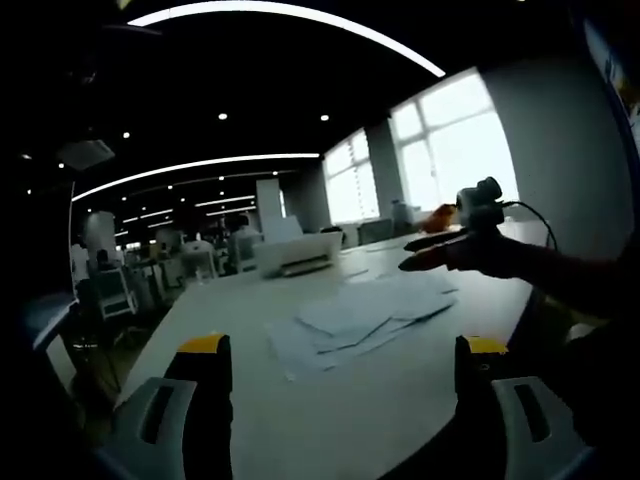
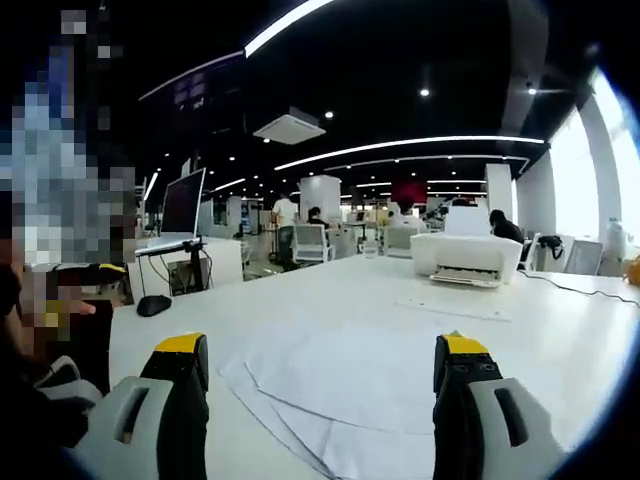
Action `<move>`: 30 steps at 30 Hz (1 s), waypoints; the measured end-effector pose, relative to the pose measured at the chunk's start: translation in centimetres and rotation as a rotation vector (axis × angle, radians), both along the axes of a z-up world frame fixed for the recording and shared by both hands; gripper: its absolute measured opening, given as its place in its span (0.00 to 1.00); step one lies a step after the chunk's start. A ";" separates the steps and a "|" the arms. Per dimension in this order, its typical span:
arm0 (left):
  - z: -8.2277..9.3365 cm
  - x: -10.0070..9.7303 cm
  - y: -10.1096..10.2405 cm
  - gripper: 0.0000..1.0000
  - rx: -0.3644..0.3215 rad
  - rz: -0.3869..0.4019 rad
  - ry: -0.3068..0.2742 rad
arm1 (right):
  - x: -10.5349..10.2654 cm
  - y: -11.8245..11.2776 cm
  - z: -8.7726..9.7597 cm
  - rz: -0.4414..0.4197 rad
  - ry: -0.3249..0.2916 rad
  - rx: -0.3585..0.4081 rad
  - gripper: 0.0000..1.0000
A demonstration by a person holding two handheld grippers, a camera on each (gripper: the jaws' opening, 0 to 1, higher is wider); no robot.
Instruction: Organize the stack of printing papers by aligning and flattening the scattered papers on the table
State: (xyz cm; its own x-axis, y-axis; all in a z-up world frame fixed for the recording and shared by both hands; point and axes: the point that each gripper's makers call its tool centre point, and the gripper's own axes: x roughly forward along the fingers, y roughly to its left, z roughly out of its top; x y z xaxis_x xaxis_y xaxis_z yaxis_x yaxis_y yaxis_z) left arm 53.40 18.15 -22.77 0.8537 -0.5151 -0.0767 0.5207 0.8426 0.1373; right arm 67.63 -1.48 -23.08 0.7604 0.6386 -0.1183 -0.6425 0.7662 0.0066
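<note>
Open-plan office, dim ceiling w/ long light strips: your long white table (image 1: 400, 400) runs away toward bright windows (image 1: 440, 150) at far right in the left gripper view. Scattered papers (image 1: 360, 320) lie fanned and overlapping mid-table, well ahead of your left gripper (image 1: 345, 350), whose yellow-tipped jaws stand wide apart, holding nothing. In the right gripper view the same papers (image 2: 350, 390) spread loose across the near tabletop, directly between and ahead of your right gripper (image 2: 320, 360), jaws likewise parted and empty above the sheets. A white printer (image 2: 466, 258) sits farther back on the table, cable trailing right; it also appears in the left gripper view (image 1: 295, 255), beyond the sheets. A monitor (image 2: 183, 205) stands at far left, w/ a dark mouse (image 2: 153, 305) nearer. Your right gripper (image 1: 425, 255) enters the left gripper view from the right, held over the table's far side; can't tell its jaw gap from there.
</note>
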 end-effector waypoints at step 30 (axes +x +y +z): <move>0.0 0.1 1.0 0.95 0.004 0.023 0.006 | 2.9 2.2 -2.3 0.009 0.027 -0.070 0.88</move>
